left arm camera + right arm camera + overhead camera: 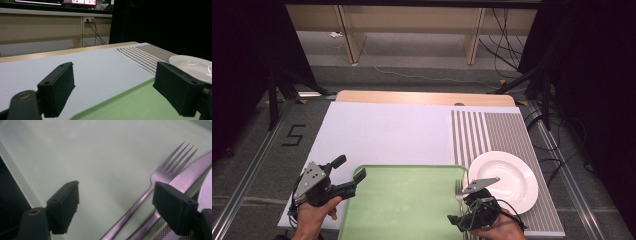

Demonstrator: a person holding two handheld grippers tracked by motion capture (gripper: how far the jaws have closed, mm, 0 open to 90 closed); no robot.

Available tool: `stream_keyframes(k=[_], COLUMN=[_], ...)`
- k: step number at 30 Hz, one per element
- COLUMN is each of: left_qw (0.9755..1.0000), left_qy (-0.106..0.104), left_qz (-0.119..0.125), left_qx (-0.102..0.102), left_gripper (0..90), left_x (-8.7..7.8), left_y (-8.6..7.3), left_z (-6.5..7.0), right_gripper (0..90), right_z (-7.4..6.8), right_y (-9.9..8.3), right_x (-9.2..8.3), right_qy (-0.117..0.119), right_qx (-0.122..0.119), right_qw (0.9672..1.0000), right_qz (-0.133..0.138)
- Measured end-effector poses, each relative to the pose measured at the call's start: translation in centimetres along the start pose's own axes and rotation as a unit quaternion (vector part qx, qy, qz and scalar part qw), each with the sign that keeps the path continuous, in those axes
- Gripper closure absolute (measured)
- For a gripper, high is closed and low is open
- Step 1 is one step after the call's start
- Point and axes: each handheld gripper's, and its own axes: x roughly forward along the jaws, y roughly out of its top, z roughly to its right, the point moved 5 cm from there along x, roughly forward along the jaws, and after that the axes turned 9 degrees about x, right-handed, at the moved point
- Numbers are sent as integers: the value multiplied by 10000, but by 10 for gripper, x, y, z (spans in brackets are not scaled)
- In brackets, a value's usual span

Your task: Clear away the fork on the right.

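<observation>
A green tray (407,200) lies at the near middle of the table. Along its right side rest a fork (150,192) and a knife (190,173), tines and blade pointing away; the fork's tines (458,189) also peek out in the high view. My right gripper (116,210) hovers open just above the fork's handle with nothing between its pads, at the tray's near right corner (460,218). My left gripper (349,172) stands open and empty over the tray's far left corner (115,92). A white plate (504,180) sits right of the tray.
The plate rests on a grey striped placemat (507,135) beside a white mat (382,132) that covers the wooden tabletop (422,97). Shelving and cables stand on the floor beyond the table. The person's hands enter from the bottom edge.
</observation>
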Motion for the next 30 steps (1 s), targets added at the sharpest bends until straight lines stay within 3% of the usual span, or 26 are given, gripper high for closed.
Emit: stream_keyframes(k=[8, 11, 12, 13, 18, 19, 21, 22, 23, 24, 25, 26, 27, 28, 30], left_qw=[10000, 10000, 10000, 10000, 10000, 10000, 10000, 10000, 10000, 10000, 10000, 10000, 10000, 10000, 10000], left_qy=[-20, -11, -25, -5, -1, 1, 17, 19, 26, 30, 30, 22, 17, 17, 26], left_qz=[35, 13, 59, 16, -4, -1, -1, -5, -3, -3, -5, -3, -1, -1, -2], left_qx=[-20, -2, -10, 3, -16, -13, -4, -4, -18, -26, -24, -14, -8, -8, -30], left_gripper=[159, 158, 158, 158, 159, 158, 159, 159, 158, 159, 159, 158, 158, 158, 159], left_x=[2, 1, 2, 2, 3, 2, 2, 2, 2, 2, 2, 2, 2, 2, 2], left_y=[1, 1, 2, 2, 1, 1, 1, 1, 1, 1, 1, 1, 1, 1, 1], left_z=[0, 0, 0, 0, 0, 0, 0, 0, 0, 0, 0, 0, 0, 0, 0], right_gripper=[160, 154, 152, 144, 135, 135, 135, 135, 135, 135, 134, 135, 134, 135, 135], right_z=[7, 13, 17, 17, 32, 33, 38, 40, 40, 41, 45, 47, 47, 52, 57], right_y=[-1, -1, 0, -1, 0, -1, -1, -1, -1, -2, -2, -1, -2, -3, -3], right_x=[-9, -15, -16, -19, -27, -30, -34, -34, -36, -39, -40, -39, -42, -43, -45], right_qy=[30, 17, 5, 20, -31, -26, -105, -43, -46, -44, -80, -71, -59, -111, -105], right_qx=[174, 350, 227, 395, 556, 664, 634, 674, 788, 804, 729, 808, 948, 867, 955], right_qw=[9998, 9993, 9994, 9989, 9972, 9965, 9968, 9956, 9947, 9955, 9956, 9937, 9928, 9935, 9912], right_qz=[82, 153, 271, 235, 505, 500, 479, 643, 656, 497, 576, 779, 725, 728, 909])
